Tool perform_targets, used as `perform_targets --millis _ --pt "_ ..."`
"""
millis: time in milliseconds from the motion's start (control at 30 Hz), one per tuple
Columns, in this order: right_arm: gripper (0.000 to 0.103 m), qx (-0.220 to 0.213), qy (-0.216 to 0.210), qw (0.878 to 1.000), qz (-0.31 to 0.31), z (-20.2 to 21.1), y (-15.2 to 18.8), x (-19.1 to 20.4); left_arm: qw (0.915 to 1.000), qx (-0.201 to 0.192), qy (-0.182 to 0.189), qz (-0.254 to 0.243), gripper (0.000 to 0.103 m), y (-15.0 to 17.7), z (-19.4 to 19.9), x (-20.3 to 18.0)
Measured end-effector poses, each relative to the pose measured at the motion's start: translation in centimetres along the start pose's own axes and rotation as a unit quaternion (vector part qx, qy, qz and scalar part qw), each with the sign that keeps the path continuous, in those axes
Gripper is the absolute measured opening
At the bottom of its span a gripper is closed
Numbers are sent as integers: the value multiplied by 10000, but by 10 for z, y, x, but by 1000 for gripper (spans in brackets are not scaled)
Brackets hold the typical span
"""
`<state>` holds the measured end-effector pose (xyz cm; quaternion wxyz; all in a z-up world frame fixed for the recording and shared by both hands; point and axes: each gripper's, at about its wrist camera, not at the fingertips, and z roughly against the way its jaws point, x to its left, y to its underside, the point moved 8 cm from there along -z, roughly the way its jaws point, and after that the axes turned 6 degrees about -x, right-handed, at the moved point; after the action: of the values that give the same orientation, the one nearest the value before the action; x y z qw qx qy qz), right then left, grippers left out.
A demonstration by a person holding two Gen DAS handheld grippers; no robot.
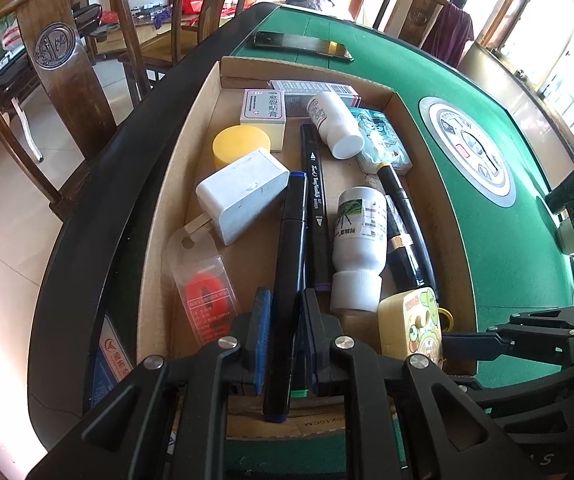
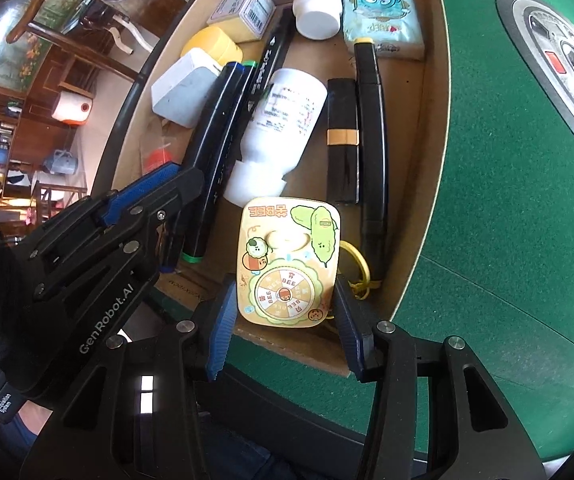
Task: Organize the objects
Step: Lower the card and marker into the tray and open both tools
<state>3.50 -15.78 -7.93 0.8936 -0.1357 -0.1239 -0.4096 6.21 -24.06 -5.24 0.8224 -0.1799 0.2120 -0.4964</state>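
Green felt covers the table (image 1: 487, 184), and a shallow cardboard box (image 1: 159, 240) lies on it along the black rim. Everything else sits inside that box. Near its middle lies a white bottle (image 2: 283, 120) with its cap toward the box's near end and a label too blurred to read. Left of the bottle, a black marker (image 1: 287, 264) runs lengthwise down the box, its blue-tipped end nearest the camera; the left gripper (image 1: 283, 344) is pinching that marker between its blue pads. A second black marker (image 1: 314, 188) lies alongside it, with white lettering that cannot be made out. At the box's near end, in front of the bottle's cap, sits a yellow card-shaped toy (image 2: 289, 264) printed with "BEE" and a cartoon wheel, its long side pointing up the box. The right gripper (image 2: 283, 320) has its pads against the toy's two sides, clasping it. The left gripper's black body, seen from the right wrist, reads "GenRobot.AI". At the far end, a small white carton (image 1: 264, 114) carries Chinese characters.
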Motion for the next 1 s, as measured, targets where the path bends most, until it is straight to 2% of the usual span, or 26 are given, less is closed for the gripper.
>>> perform_targets --millis 633,833,1000 --pt "47 -7 301 9995 130 -6 -1 3 9998 -63 -73 -160 18 5 0 6" --pt "47 -167 491 9984 246 -1 -2 6 9998 -146 -96 -84 22 6 1 10" --pt "47 -266 462 9983 238 4 -2 2 9997 -182 -138 -35 22 5 0 9"
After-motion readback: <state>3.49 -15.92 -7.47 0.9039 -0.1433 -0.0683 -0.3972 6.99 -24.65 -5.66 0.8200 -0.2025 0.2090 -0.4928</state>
